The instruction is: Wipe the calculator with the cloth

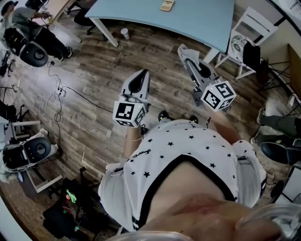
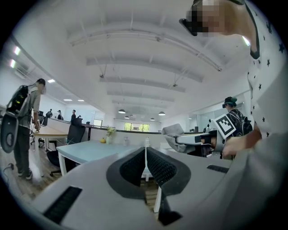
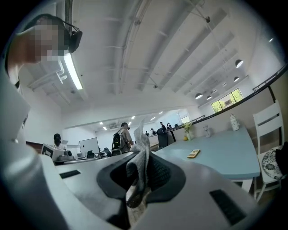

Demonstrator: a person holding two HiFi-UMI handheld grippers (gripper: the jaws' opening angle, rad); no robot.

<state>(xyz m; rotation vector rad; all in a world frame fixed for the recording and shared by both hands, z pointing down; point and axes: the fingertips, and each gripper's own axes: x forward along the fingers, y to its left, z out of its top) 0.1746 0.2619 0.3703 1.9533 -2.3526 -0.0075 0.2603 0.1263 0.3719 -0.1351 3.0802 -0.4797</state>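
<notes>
The calculator [image 1: 167, 5] lies on the light blue table [image 1: 197, 21] at the top of the head view; in the right gripper view the calculator [image 3: 194, 153] is small and far off on the table [image 3: 225, 157]. My right gripper [image 1: 184, 52] is shut on a grey-white cloth [image 3: 138, 168], which sticks up between its jaws; the cloth [image 1: 186, 51] also shows at the gripper's tip. My left gripper [image 1: 142, 76] is held above the wooden floor, jaws shut with nothing between them [image 2: 145, 165]. Both grippers are well short of the table.
A white chair [image 1: 249, 33] stands right of the table, with a paper cup [image 1: 124, 33] on the floor by a table leg. Cables, bags and equipment lie along the left floor [image 1: 28, 150]. A person [image 1: 28, 23] sits top left.
</notes>
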